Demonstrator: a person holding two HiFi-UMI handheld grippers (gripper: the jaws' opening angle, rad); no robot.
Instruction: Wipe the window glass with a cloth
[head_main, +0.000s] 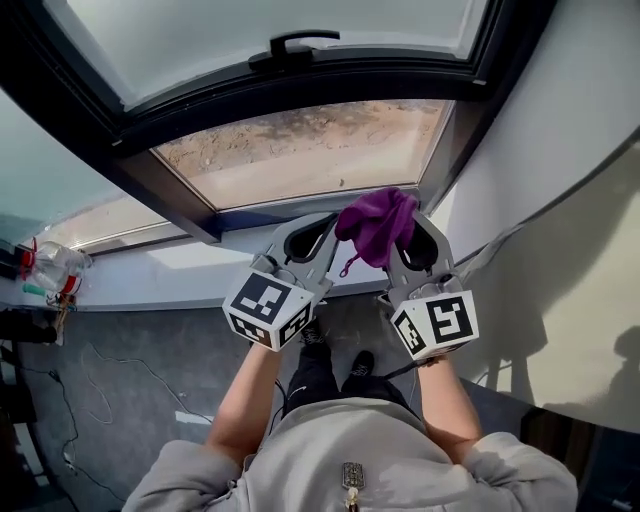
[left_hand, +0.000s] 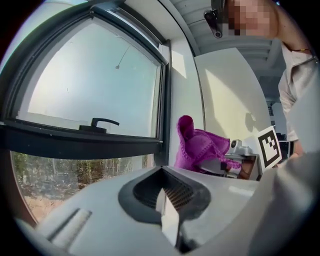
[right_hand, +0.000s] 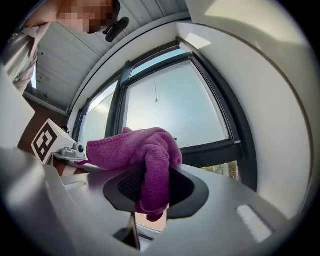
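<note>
Closest to us are two grey plastic tools: the left gripper (head_main: 322, 224), pressed together on nothing, and the right gripper (head_main: 404, 226), pinching one purple knitted cloth (head_main: 377, 225). The cloth bunches softly over the right gripper's tip, held up before the window's lower right corner. We count two panes in the dark window frame (head_main: 300, 88): the upper pane (head_main: 250, 25) pale, the lower pane (head_main: 310, 150) showing sandy ground. One black lever handle (head_main: 300, 42) sits on the upper sash.
</note>
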